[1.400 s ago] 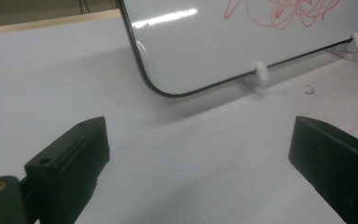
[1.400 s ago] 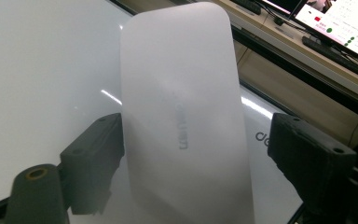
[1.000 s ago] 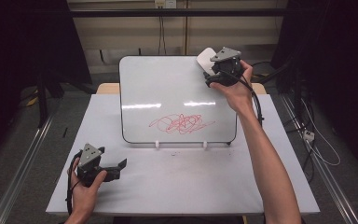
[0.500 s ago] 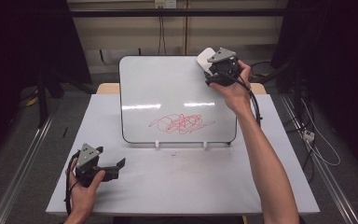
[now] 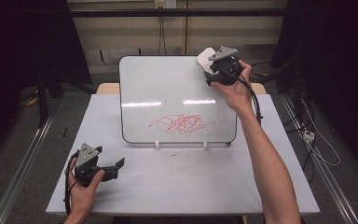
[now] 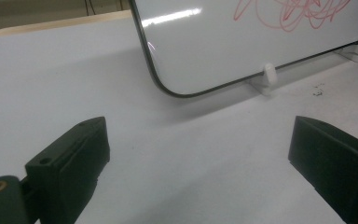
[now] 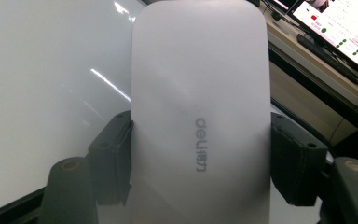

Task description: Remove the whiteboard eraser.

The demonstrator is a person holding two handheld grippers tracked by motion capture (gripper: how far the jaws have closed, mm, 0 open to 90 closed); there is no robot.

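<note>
White is covering almost everything here: the table (image 5: 177,186) top, the whiteboard (image 5: 168,88) leaning on it, and the eraser (image 5: 206,58) up at the board's top right corner.

Starting at the left of the high view, the left gripper (image 5: 116,164) is lying low on the table's near left part, held in the person's left hand (image 5: 81,189), with its jaws pointing toward the right. In the left gripper view its two black jaws are standing wide apart — bare table between them, nothing pinched — and the whiteboard's rounded lower corner is sitting well beyond them on its small white feet (image 6: 269,74).

Moving toward the middle, the whiteboard is standing tilted back on the far half of the table, its dark rim (image 5: 121,107) running around a glossy face. A red scribble (image 5: 182,123) is sitting on the lower middle of the board, above the two feet, and a strip of light is reflecting across the face higher up.

At the right, the person's right arm (image 5: 265,158) is reaching far over the table, and the right gripper (image 7: 200,158) is holding the eraser against the board's top right corner. Its jaws have just been closing, and in the right gripper view the pads are pressing on both long sides of the pale, rounded eraser — grey lettering (image 7: 201,143) on its back is facing the camera.
</note>
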